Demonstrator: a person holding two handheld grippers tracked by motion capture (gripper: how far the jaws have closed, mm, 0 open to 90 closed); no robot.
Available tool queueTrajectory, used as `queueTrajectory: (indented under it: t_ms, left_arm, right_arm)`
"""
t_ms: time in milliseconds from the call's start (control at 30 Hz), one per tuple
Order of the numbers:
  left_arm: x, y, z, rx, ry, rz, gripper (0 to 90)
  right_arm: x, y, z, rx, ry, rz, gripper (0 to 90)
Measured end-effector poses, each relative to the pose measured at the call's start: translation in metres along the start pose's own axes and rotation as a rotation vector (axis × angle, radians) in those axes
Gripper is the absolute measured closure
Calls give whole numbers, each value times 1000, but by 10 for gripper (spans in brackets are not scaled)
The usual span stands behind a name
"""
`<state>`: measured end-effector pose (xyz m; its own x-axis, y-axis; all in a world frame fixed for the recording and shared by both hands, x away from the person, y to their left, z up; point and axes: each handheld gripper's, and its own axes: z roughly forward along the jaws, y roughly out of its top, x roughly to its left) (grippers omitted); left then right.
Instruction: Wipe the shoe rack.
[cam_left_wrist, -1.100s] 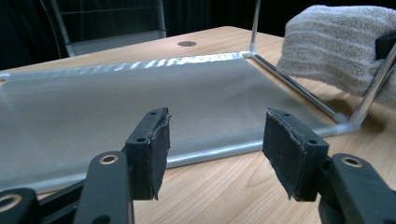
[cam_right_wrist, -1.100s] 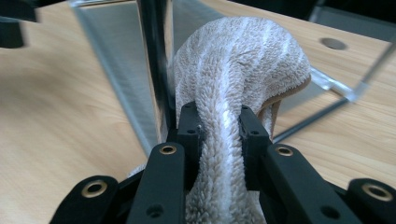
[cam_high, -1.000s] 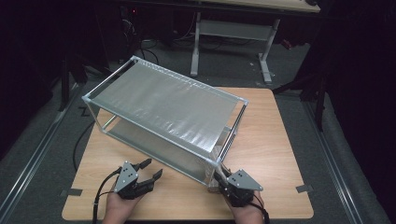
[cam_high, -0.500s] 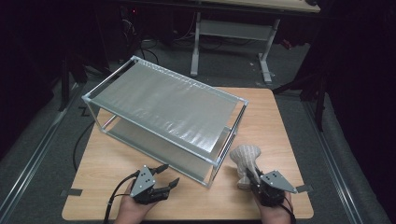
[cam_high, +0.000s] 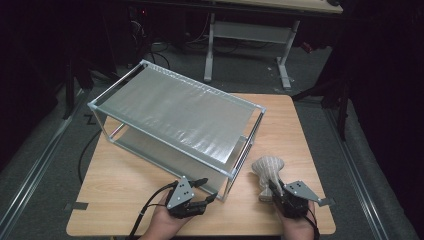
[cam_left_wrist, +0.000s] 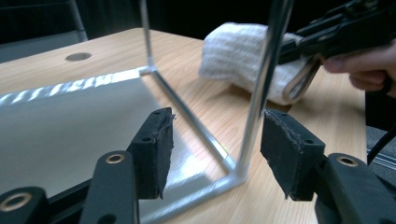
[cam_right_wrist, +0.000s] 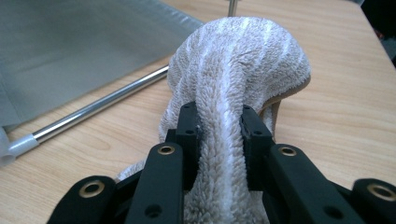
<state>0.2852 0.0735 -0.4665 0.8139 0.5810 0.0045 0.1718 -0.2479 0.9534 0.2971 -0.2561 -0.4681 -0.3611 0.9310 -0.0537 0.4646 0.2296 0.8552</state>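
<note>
Right gripper (cam_right_wrist: 219, 135): nearest to us at the table's near right; we see its jaws pinching a fold of the towel (cam_right_wrist: 238, 70).
Towel: cream, ribbed terry, bunched; its far end rests on the table (cam_high: 125, 175) just right of the rack's near corner post (cam_left_wrist: 266, 79).
Left gripper (cam_left_wrist: 215, 149): jaws spread, with nothing pressed between the pads; they have just been closing a little, and the corner post stands in the gap, nearer the right pad.
Rack (cam_high: 170, 110): two-tier metal shelf, farther back, set at an angle across the table.
Risk: we judge the towel could snag on the post, or the light rack skid if the left jaws miss it.
Writing: none legible.
</note>
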Motion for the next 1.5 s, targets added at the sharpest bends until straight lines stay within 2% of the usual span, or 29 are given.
queueTrajectory:
  t_ms: [167, 333, 433, 567, 700, 733, 867, 933, 1000, 1067, 1133, 1233, 1333, 1433, 1500]
  left_arm:
    - [-7, 10, 11, -23, -21, 13, 467]
    - [-12, 22, 20, -51, -62, 19, 532]
    - [-15, 25, 22, -50, -42, 48, 590]
    - [-16, 29, 26, -45, -29, 54, 661]
    - [-19, 29, 27, -42, -24, 69, 794]
    - [-21, 29, 27, -43, -9, 75, 800]
    - [-24, 27, 23, -53, -13, 61, 804]
    - [-26, 25, 20, -56, -17, 61, 803]
    - [-28, 24, 15, -54, -28, 60, 804]
    - [-30, 22, 9, -50, -39, 65, 804]
    - [-32, 21, 3, -49, -53, 67, 804]
    - [-34, 19, -4, -46, -66, 68, 805]
    - [-31, 18, -11, -35, -71, 63, 807]
    - [-31, 17, -16, -30, -67, 75, 807]
    - [-29, 16, -20, -27, -58, 77, 806]
  right_arm:
    - [-1, -1, 3, 18, 7, 16, 744]
    - [-1, -1, 5, 30, 5, 20, 745]
    - [-1, -1, 4, 28, 12, 24, 745]
    - [0, 0, 4, 27, 36, 13, 746]
    - [3, 2, 3, 17, 57, 2, 747]
    - [4, 3, 3, 9, 60, 0, 748]
    - [11, 15, 6, -39, 84, -17, 750]
    - [16, 32, 18, -65, 121, -13, 749]
    - [22, 42, 31, -69, 135, -38, 750]
    - [28, 50, 51, -38, 149, -57, 750]
    - [36, 54, 74, 22, 159, -84, 750]
    - [45, 52, 96, 100, 163, -138, 750]
    - [48, 46, 108, 171, 172, -136, 749]
    - [49, 43, 106, 163, 180, -141, 751]
    - [51, 41, 103, 164, 175, -161, 752]
